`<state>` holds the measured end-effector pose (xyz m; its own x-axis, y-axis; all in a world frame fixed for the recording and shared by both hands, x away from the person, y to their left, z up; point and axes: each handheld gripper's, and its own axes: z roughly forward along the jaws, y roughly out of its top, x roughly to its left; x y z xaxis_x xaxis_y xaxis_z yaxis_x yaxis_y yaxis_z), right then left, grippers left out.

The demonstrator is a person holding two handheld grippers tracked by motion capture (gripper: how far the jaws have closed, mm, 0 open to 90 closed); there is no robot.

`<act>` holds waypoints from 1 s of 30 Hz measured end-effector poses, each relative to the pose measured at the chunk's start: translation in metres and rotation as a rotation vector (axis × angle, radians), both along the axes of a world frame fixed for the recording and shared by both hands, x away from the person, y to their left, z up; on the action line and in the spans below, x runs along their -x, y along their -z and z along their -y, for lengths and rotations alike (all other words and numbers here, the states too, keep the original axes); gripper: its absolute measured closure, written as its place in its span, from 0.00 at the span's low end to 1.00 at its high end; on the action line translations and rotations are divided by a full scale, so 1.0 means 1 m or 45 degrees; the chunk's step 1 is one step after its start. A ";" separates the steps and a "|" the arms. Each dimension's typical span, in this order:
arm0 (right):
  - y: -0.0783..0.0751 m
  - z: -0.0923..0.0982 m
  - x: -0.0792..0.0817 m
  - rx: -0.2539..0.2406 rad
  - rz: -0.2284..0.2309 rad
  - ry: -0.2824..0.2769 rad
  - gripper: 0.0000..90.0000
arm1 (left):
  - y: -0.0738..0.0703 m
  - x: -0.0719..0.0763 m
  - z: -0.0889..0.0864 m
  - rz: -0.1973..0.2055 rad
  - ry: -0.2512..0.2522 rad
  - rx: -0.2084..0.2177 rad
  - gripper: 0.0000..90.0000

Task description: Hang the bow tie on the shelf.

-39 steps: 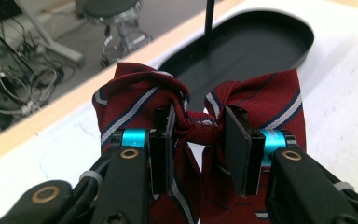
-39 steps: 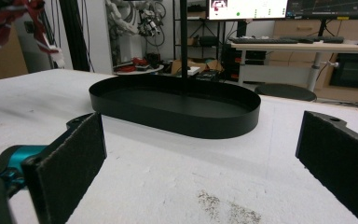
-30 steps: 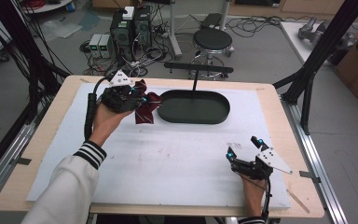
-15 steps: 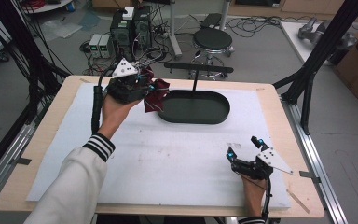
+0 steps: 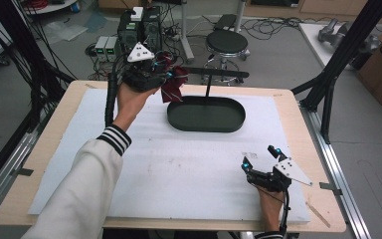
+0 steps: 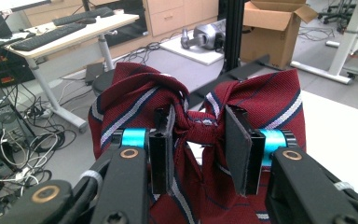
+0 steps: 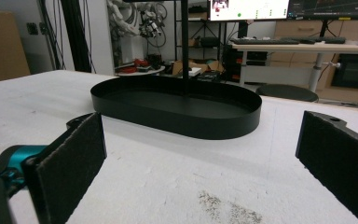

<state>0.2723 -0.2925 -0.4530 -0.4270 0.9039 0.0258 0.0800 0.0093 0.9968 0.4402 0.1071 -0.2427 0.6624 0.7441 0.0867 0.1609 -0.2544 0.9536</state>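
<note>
A dark red tie [image 5: 173, 83] with blue and white stripes hangs bunched from my left gripper [image 5: 168, 75], held up above the table's far left. In the left gripper view the two black pads pinch the knotted middle of the tie [image 6: 200, 123], so my left gripper [image 6: 200, 140] is shut on it. A black oval tray [image 5: 206, 114] with an upright post and a crossbar [image 5: 218, 73] stands at the far middle of the white mat. My right gripper [image 5: 261, 160] rests open at the near right, its pads wide apart, facing the tray [image 7: 177, 108].
White foam mat [image 5: 169, 164] covers the wooden table. Behind the table are a stool [image 5: 227, 42], computer boxes [image 5: 139, 25] and cables on the floor. Black frame posts [image 5: 338, 59] stand at the table's right and left sides.
My left gripper has lifted the tie higher and carried it away from me and slightly right, toward the crossbar. The right gripper has stayed put.
</note>
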 end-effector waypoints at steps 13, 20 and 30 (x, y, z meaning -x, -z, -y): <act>0.000 0.001 0.000 -0.004 0.002 -0.002 0.01 | -0.010 -0.026 0.010 0.026 -0.039 0.060 0.72; 0.000 0.001 0.000 -0.011 0.000 -0.003 0.01 | -0.013 -0.036 0.019 0.036 -0.045 0.068 0.72; 0.000 0.001 0.000 -0.014 0.003 -0.005 0.01 | -0.002 -0.054 0.030 0.006 -0.061 0.091 0.72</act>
